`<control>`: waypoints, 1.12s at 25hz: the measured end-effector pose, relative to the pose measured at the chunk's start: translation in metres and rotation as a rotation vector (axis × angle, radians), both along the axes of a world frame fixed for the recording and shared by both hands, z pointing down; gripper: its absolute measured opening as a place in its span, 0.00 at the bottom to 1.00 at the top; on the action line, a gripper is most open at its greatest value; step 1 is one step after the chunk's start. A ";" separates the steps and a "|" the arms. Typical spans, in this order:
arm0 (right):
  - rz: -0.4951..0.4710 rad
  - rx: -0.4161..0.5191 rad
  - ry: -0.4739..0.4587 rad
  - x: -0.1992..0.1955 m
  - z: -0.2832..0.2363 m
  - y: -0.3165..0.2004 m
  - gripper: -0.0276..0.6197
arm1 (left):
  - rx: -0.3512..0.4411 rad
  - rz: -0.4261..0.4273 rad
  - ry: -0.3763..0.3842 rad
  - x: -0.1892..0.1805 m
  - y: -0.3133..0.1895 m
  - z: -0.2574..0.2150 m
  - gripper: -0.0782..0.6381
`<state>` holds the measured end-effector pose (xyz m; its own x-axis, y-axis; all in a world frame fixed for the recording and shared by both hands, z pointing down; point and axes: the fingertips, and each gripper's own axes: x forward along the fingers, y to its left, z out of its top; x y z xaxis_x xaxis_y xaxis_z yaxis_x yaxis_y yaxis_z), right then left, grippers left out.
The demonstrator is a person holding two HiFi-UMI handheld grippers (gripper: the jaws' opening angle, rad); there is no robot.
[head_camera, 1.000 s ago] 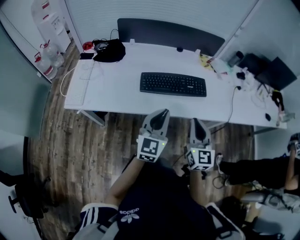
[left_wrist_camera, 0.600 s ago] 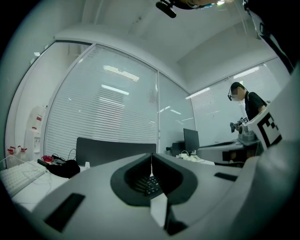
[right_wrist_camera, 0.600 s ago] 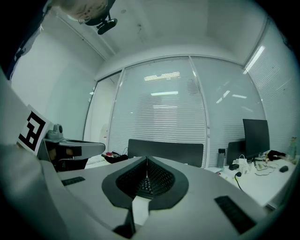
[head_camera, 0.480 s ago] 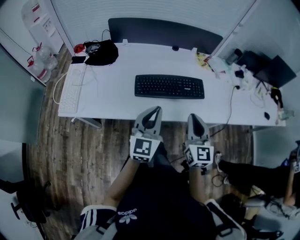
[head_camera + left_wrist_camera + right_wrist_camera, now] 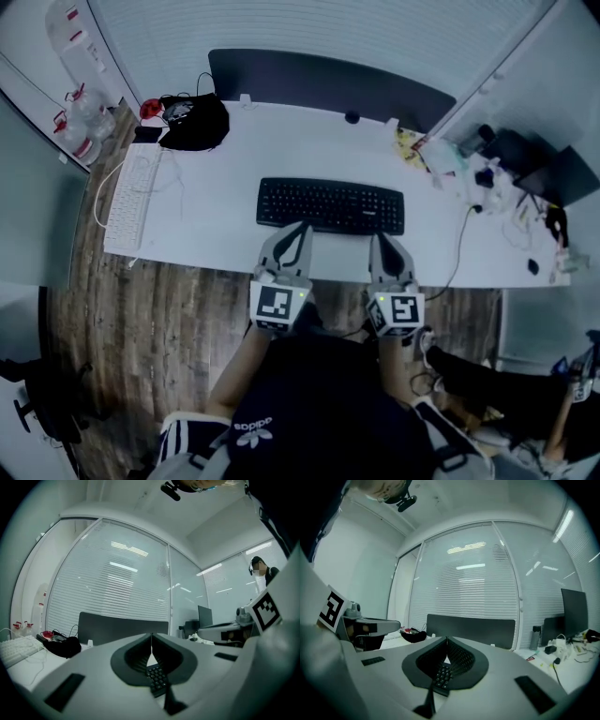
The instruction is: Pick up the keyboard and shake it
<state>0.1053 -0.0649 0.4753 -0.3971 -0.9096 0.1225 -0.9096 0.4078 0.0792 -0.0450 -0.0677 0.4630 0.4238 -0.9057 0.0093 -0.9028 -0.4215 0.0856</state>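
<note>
The black keyboard (image 5: 330, 206) lies flat on the white desk (image 5: 211, 220), close to the desk's front edge. Its long axis runs along that edge, crosswise to both grippers. The left gripper (image 5: 298, 232) and right gripper (image 5: 382, 242) point at its near side from over the desk's front edge, about equally near. Both have their jaws pressed together and hold nothing.

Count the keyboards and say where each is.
2. The black keyboard lies mid-front on the desk; the white keyboard lies at its left end. Right-end clutter may hide more.
</note>
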 end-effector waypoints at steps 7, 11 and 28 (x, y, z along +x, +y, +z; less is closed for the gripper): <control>-0.030 -0.026 0.018 0.024 0.005 -0.057 0.05 | -0.038 -0.066 -0.016 0.013 -0.051 0.013 0.12; -0.034 -0.051 0.009 0.040 0.010 -0.079 0.05 | -0.036 -0.074 -0.034 0.029 -0.072 0.014 0.12; -0.013 -0.106 0.002 0.063 0.029 -0.097 0.05 | -0.057 -0.066 -0.070 0.046 -0.092 0.026 0.12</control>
